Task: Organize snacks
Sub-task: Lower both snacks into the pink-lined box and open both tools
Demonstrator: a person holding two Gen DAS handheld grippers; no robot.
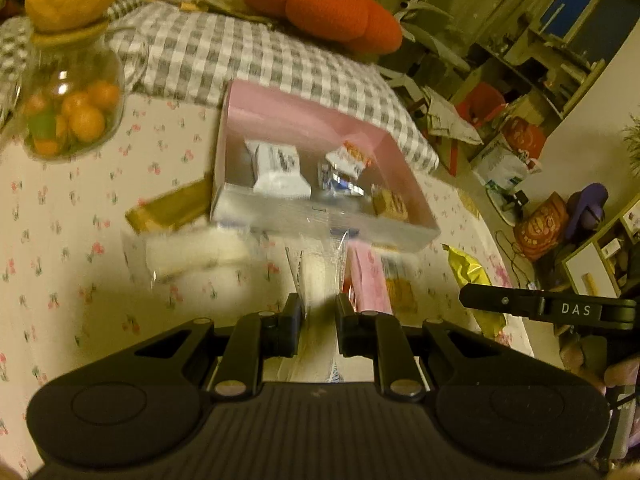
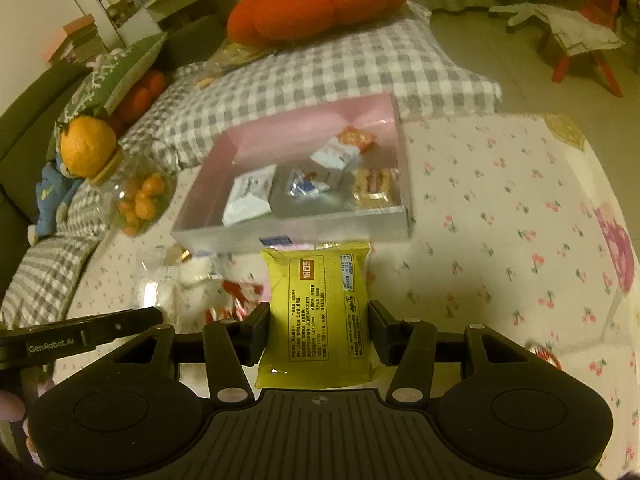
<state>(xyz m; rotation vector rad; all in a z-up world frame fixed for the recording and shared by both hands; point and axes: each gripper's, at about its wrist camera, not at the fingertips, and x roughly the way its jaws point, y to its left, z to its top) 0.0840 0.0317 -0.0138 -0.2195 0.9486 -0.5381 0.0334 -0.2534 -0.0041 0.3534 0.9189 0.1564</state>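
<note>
A pink open box (image 1: 320, 222) (image 2: 288, 236) stands on the flowered tablecloth and holds several small snack packets, among them a white one (image 1: 280, 168) (image 2: 248, 196). My left gripper (image 1: 319, 312) is shut on a clear-wrapped pale snack (image 1: 320, 268), held just short of the box's near wall. My right gripper (image 2: 320, 328) is shut on a yellow packet (image 2: 320, 300) with printed text, lifted above the table in front of the box. The same yellow packet (image 1: 468, 272) shows at the right of the left wrist view.
Loose snacks lie in front of the box: a pink packet (image 1: 368, 280), a gold one (image 1: 172, 208), a clear one (image 2: 160, 280), a red-and-white one (image 2: 236, 300). A glass jar of oranges (image 1: 72, 112) (image 2: 140, 200) stands left. A checked cushion (image 2: 320, 68) lies behind the box.
</note>
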